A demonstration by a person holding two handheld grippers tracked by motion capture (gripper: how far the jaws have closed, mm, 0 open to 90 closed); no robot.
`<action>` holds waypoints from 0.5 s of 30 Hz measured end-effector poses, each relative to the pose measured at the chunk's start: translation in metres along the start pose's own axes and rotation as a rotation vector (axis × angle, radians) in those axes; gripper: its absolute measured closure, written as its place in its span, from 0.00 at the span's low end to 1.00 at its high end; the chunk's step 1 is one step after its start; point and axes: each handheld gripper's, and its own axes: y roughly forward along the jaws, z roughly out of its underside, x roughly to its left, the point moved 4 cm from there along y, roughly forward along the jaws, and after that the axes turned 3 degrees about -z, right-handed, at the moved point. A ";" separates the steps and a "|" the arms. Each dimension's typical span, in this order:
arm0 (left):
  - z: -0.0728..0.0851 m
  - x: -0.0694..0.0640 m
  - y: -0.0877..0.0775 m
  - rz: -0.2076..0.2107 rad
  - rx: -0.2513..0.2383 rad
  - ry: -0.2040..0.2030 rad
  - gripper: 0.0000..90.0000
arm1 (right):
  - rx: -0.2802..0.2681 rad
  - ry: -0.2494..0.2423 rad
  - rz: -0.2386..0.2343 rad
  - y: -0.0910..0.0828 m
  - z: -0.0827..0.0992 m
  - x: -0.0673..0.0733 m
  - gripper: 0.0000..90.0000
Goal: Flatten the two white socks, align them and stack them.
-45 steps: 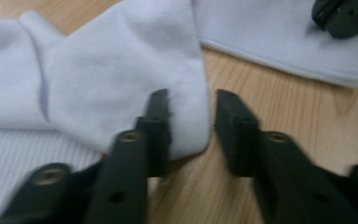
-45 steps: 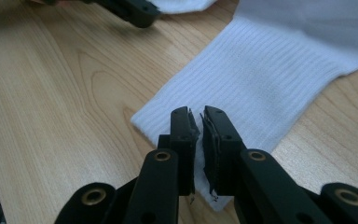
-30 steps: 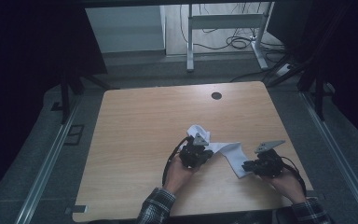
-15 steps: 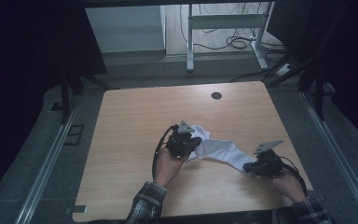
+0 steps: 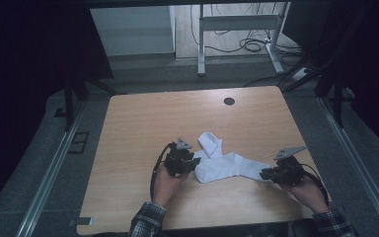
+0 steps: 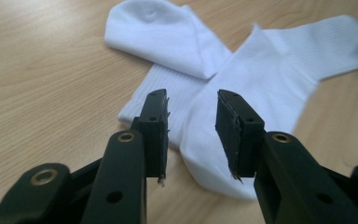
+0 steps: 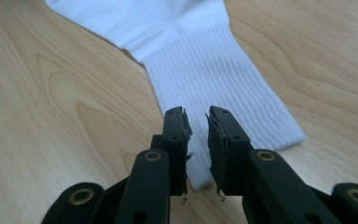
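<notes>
- The left gripper (image 5: 193, 162) has its jaws spread, and they have just been opening — in the left gripper view (image 6: 192, 135) the pads stand apart above the white sock (image 6: 242, 93), its near edge lies in the gap below them, and neither pad presses on the cloth.
- The right gripper (image 5: 264, 174) has its jaws only a little apart — in the right gripper view (image 7: 196, 149) a narrow slit shows between the pads, which sit right over the end of the ribbed cuff (image 7: 223, 79). Nothing shows pinched between them; they have just been opening slightly.
- The left hand (image 5: 167, 178) comes in from the near edge of the table (image 5: 143, 118), its plaid sleeve (image 5: 145, 222) at that edge, and it holds its gripper low and pointing toward the right, at the sock's left end.
- The right hand (image 5: 306, 190) comes from the near right corner, also in a plaid sleeve, and holds its gripper low, pointing left at the cuff end.
- The sock lies flat on the wood between the two grippers, in the near half of the table, a bit right of its middle. Its foot part is folded over and points toward the far edge; the cuff stretches toward the right gripper.
- No brand, label or writing can be read on the sock or the grippers.
- A round cable hole (image 5: 229, 101) sits near the far edge, well apart from the sock.
- Beyond the far edge, a metal frame (image 5: 237, 29) and loose cables (image 5: 251, 45) lie on the floor.
</notes>
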 end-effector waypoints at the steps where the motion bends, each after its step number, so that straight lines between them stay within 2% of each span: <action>1: 0.002 -0.002 -0.004 0.011 -0.009 0.008 0.71 | -0.001 -0.002 0.000 -0.002 0.000 0.001 0.84; 4: 0.011 -0.013 -0.014 0.089 -0.041 0.048 0.70 | -0.005 -0.016 -0.008 -0.005 0.002 0.004 0.84; 6: 0.018 -0.022 -0.014 0.144 -0.045 0.077 0.68 | 0.001 -0.025 -0.011 -0.005 0.006 0.006 0.83; 7: 0.021 -0.025 -0.013 0.153 -0.043 0.094 0.66 | 0.003 -0.033 -0.008 -0.004 0.008 0.006 0.82; 10: 0.031 -0.032 -0.003 0.157 -0.023 0.160 0.57 | 0.023 -0.045 0.015 -0.002 0.013 0.004 0.79; 15: 0.043 -0.033 0.013 0.133 0.035 0.230 0.54 | 0.045 -0.070 0.035 0.003 0.019 0.001 0.75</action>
